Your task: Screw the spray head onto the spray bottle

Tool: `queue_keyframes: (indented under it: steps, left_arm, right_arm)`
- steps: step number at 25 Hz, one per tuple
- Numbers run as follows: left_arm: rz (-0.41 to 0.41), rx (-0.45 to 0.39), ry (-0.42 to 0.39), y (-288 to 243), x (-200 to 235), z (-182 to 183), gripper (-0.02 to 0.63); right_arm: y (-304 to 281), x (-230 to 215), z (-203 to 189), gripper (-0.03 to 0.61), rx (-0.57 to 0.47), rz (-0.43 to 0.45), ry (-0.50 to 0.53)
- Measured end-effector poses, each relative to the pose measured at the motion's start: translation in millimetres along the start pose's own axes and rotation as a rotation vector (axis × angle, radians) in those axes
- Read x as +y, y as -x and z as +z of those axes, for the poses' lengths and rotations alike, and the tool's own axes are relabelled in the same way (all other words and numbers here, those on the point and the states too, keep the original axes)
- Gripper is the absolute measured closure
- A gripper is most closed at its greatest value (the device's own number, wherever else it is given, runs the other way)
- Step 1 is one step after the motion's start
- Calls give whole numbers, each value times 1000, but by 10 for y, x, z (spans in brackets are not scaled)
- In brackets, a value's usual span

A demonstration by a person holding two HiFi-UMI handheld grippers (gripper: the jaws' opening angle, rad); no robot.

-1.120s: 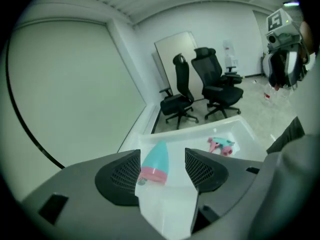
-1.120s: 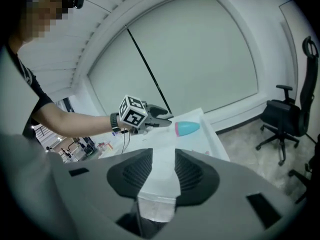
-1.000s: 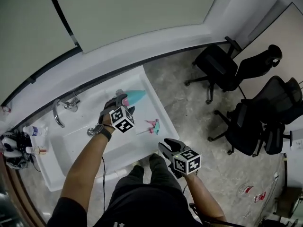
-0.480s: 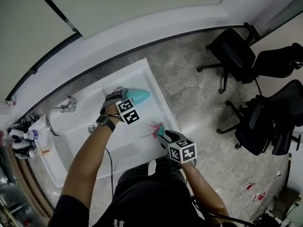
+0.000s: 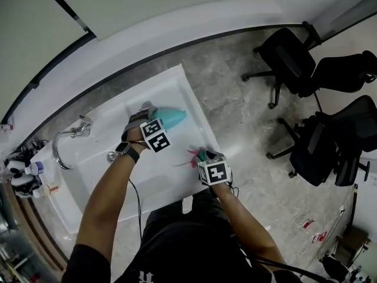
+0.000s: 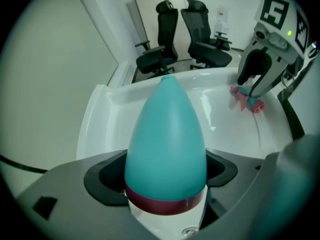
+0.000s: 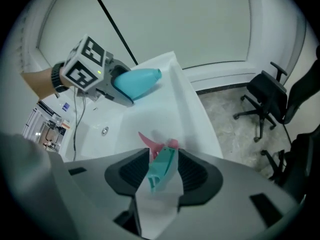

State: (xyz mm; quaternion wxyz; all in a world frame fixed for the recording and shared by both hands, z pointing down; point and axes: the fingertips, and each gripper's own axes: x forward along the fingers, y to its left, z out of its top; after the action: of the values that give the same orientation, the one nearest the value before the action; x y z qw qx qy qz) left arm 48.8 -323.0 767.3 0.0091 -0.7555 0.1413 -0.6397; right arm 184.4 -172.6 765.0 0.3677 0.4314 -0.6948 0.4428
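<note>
Both my grippers have come down to the white worktop [image 5: 171,178]. My left gripper [image 6: 165,175] has just been opening its jaws. They now stand wide around the lying spray bottle [image 5: 171,118], not yet pressing, I judge. My right gripper [image 7: 162,174] opened its jaws too, and they flank the teal-and-pink spray head [image 6: 246,99]. So screwing has not begun. The bottle is teal, cone-shaped, with a dark red band.
</note>
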Motion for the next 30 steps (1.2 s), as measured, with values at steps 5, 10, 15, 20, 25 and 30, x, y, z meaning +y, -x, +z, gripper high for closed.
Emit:
queue_keyframes:
  steps: [5,10,15,20,25,30]
  left_arm:
    - [5,-230,188,380,-108,13,193]
    - [32,-473,326,919,-273,-17,193]
    - [26,-688,379,1720,-570,48,195]
    - [17,-786,388,2316,-852,311,195]
    - [-17,-790,422,2627,-914,467,193]
    - [20,-776,421,2853,-870,417,193]
  right_arm:
    - [-114,74,-44,424,85,30,55]
    - [342,20,97,439,-20,101,51]
    - [2450,150,1265,439,-436,31,308]
    - [4023,654,2147,439,-768,-201,703]
    - [4485,1162,2454,439,-931,-363,928]
    - [4491,1438,2421,439,-923,-427,1049]
